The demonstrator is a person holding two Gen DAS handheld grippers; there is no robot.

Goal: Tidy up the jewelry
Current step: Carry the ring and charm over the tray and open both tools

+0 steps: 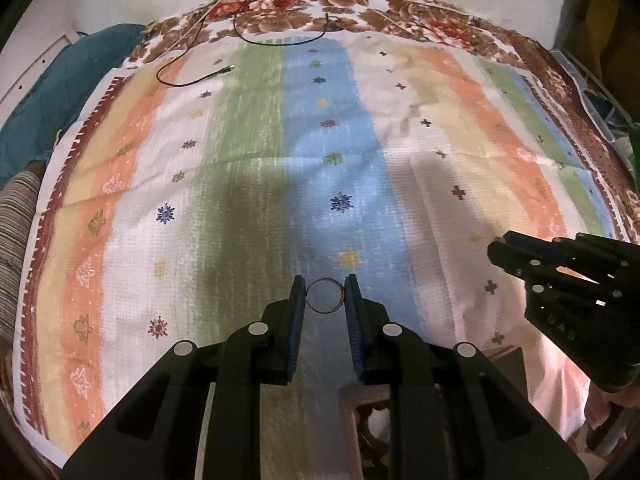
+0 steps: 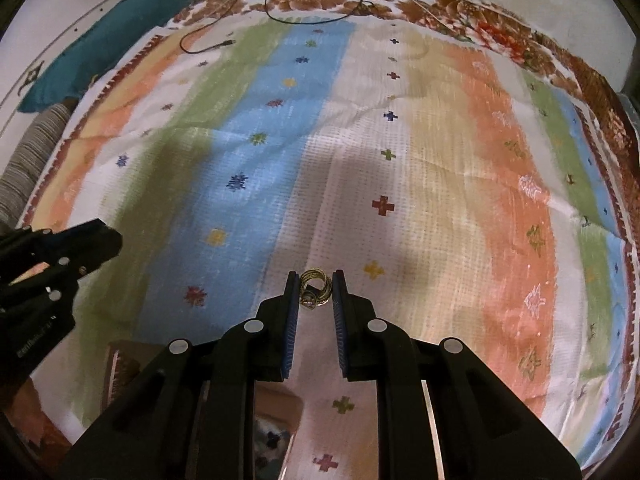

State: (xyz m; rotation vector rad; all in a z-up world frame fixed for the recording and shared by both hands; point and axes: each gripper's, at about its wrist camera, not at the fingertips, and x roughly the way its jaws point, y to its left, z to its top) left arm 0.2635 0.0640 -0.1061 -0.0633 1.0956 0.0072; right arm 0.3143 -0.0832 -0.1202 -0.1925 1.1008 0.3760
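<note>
Woven cotton in orange, cream, green and blue stripes covers the bed (image 1: 248,128), and both claws hang above it, tilted steeply down.

On the left, the left claw (image 1: 325,300) has its blue ribbed pads drawn narrow on a thin wire ring (image 1: 325,295), a plain dark hoop seen face-on, its plane lying across the gap so each pad presses one edge. It looks light and springy; I judge it could twist or pop free if the squeeze changes.

Below and slightly right of that claw, half hidden under its frame, sits a carved wooden box (image 1: 360,420) with a pale lining. That is the relation the coming move turns on: the box lies back toward the person from both claws, beneath them rather than ahead, and the left claw appears the nearer one.

Further right, the right claw (image 2: 316,292) is likewise pinched narrow, on a small bundle of brassy rings (image 2: 316,285), looped wire coils with a little dangling piece, knobbly and glinting. Its grip looks bulkier and surer.

At the far edge a black cable (image 1: 192,80) snakes over the floral border.
</note>
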